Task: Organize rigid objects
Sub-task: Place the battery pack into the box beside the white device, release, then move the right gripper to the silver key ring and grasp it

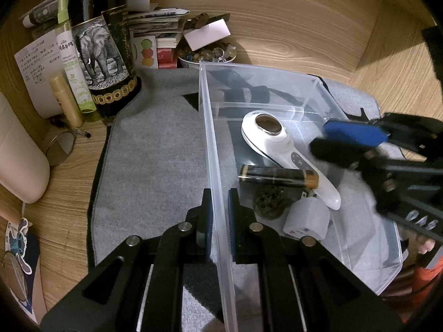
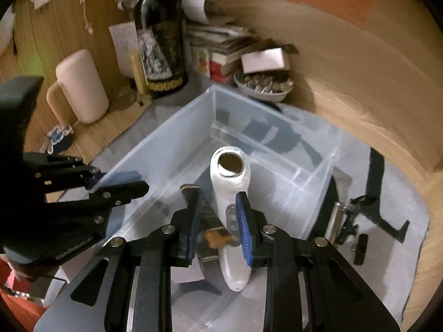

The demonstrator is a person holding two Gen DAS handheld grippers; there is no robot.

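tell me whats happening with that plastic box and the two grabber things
A person is sorting small items into a clear plastic bin on a grey mat. The left tool is shut on the bin's side wall, steadying it. The right tool hovers open over the bin's contents. A white handheld device, a dark tube with a gold end and a grey plug adapter already lie inside.

Dark elephant-label wine bottle (image 1: 102,44), stacked papers (image 1: 157,25), bowl of stones (image 1: 206,55), grey mat (image 1: 155,144), wooden desk (image 1: 304,27), small round mirror (image 1: 59,149)
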